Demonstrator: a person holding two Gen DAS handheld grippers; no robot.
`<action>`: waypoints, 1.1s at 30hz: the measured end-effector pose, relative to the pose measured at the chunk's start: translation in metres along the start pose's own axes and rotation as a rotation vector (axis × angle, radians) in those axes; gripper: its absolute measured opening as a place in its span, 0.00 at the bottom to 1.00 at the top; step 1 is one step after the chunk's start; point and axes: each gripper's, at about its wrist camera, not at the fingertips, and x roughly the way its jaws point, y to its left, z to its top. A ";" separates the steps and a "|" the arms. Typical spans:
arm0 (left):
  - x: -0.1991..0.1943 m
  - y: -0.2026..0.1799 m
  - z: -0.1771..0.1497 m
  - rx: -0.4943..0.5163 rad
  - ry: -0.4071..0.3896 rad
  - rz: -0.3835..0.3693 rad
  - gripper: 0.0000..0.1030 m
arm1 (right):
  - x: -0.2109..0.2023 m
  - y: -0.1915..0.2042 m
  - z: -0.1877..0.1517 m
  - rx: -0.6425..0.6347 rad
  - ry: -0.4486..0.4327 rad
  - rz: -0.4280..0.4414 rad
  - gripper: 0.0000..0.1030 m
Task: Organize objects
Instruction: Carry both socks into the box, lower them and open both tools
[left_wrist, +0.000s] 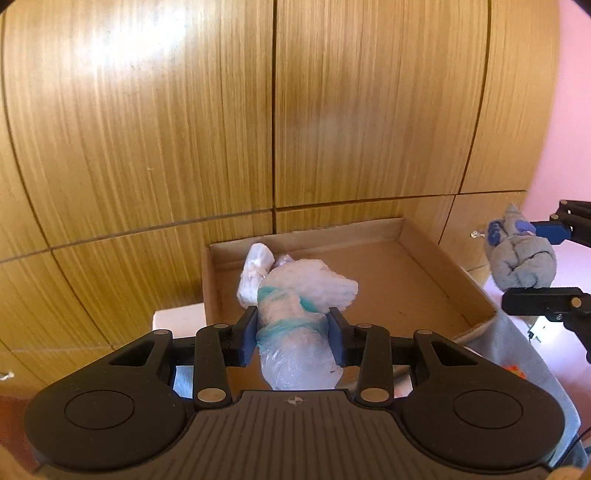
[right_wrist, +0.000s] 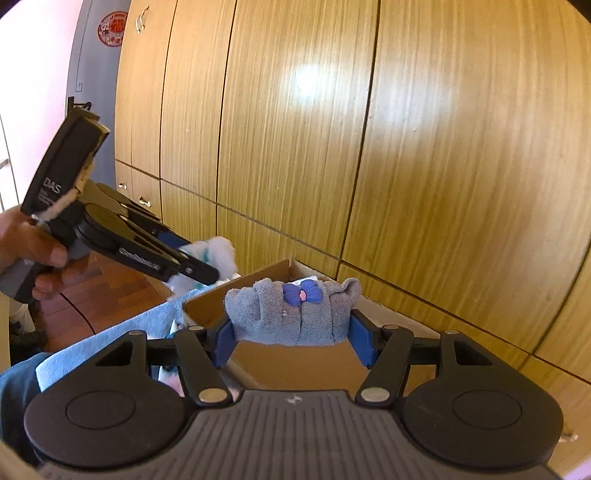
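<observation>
Step in hand: both bundles are lifted and look headed for the box (left_wrist: 413, 273); this reads as the carry before a drop, judged from how they hang over it.
Left gripper (left_wrist: 293, 328): pinching the bag (left_wrist: 295, 295), a clear plastic bundle banded in teal, its blue pads pressed into the sides.
Right gripper (right_wrist: 291, 332): pinching the towel (right_wrist: 295, 314), a grey rolled cloth with a blue bow on top, pads squeezing both ends.
Bag, place: in the air over the box's near-left corner, not touching the floor of the box as far as can be told.
Towel, place: in the air near the box's right wall in the left view; in the right view it hangs over the box's near edge.
Bag, axis: long axis runs along the fingers, from the gripper's palm out toward the box's far wall; a white lump sits at its far end.
Towel, axis: long axis lies across the jaws, side to side, bow facing up.
Doing it well: lower each bundle inside the walls before letting go, bag toward the left wall, towel toward the right, so they land apart.
Risk: the plastic is slippery and soft; it may slide out if tilted further.
Box: open, brown, shallow, standing against the wooden cupboards (left_wrist: 184, 129).
</observation>
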 end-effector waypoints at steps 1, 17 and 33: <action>0.006 0.001 0.002 0.008 0.005 0.000 0.44 | 0.007 0.000 0.002 -0.001 0.007 0.003 0.57; 0.115 0.023 0.010 0.091 0.194 0.049 0.44 | 0.148 -0.016 -0.002 -0.039 0.230 0.072 0.57; 0.146 0.028 0.001 0.163 0.216 0.115 0.46 | 0.219 -0.008 -0.009 -0.173 0.320 0.152 0.57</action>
